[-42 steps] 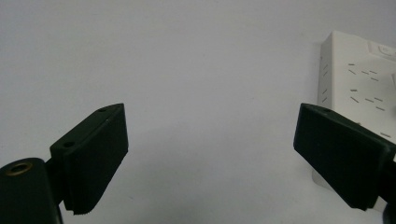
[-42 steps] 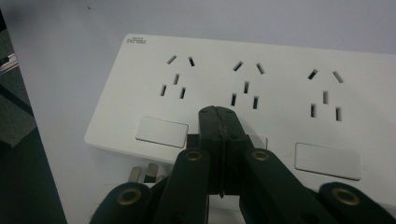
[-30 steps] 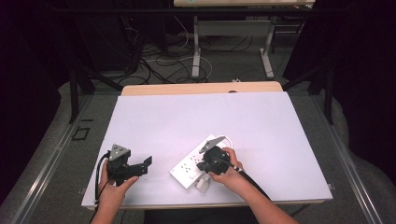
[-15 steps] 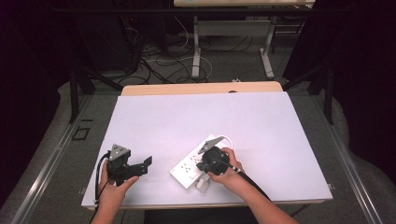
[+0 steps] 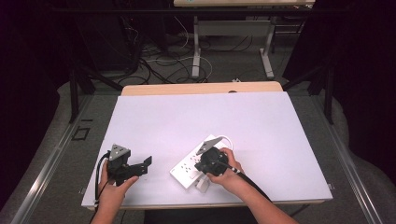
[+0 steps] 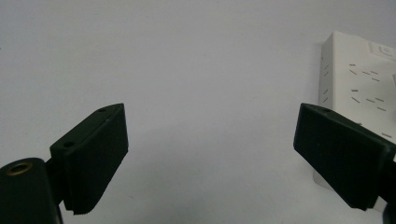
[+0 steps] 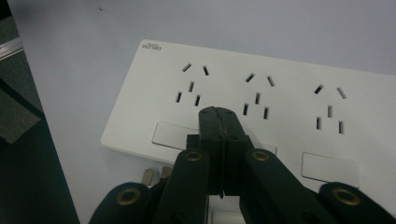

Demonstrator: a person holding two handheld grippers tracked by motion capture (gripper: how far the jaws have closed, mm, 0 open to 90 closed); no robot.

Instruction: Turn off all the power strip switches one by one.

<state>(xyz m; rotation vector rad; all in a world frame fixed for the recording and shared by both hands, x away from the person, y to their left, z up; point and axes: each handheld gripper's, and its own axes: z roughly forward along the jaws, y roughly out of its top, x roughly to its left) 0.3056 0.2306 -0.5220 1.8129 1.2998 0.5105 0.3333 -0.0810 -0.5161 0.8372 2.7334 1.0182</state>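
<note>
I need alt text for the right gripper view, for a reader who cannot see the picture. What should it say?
The right claw, its two black jaws pressed together with nothing visible between them, points down over a white power strip with three sets of socket holes and rectangular switches. The strip lies on a pale table surface, close to its edge.

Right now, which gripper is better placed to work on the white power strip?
The right gripper: its shut jaws hang directly over the white rectangular power strip, near the front row of switches. The left gripper is open, off to the side over bare table.
</note>
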